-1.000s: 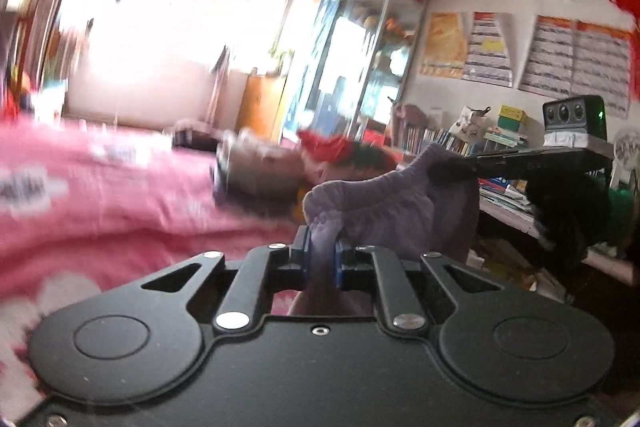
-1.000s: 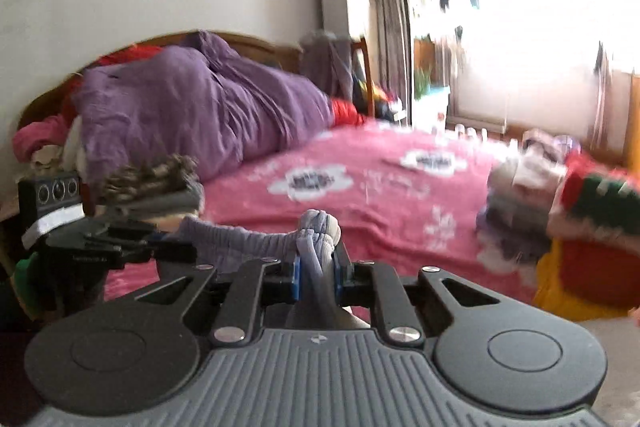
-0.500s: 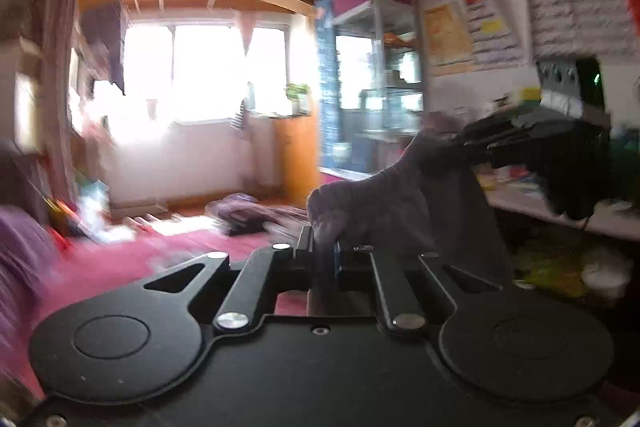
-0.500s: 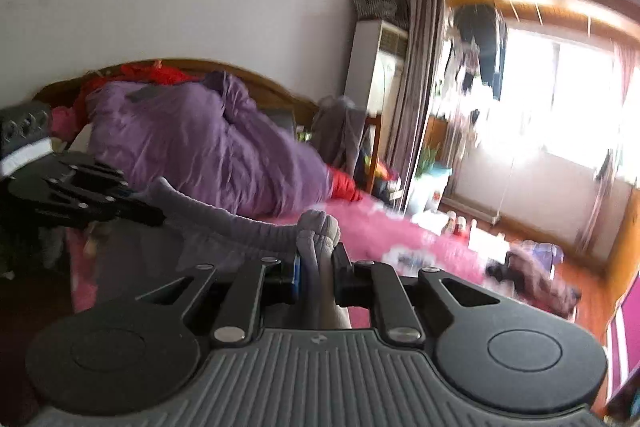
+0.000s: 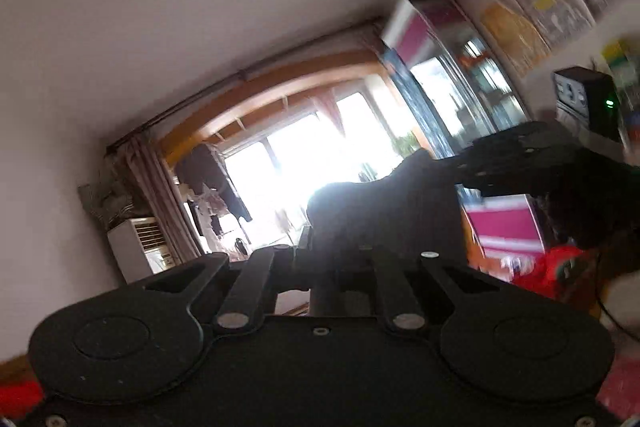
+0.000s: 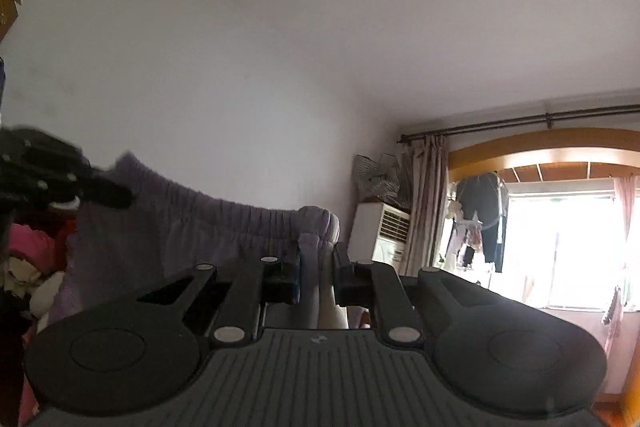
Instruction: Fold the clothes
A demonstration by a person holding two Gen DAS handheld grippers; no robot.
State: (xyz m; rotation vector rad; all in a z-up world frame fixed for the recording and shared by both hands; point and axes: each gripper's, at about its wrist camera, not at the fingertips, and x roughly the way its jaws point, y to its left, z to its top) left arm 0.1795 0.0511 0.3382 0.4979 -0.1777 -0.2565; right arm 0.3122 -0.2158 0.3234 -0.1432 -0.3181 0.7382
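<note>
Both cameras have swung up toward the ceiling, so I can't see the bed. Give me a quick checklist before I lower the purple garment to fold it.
1. Right gripper shut on the purple garment: ok.
2. Left gripper shut on the garment: ok; cloth bunches between its fingers.
3. Waistband spans between the two grippers: ok, slightly slack.
4. Garment's lower part hanging free: cannot tell, out of view.
5. Landing spot on the bed: cannot tell, not in view.
6. Left view usable: not ok, backlit by the window.
</note>
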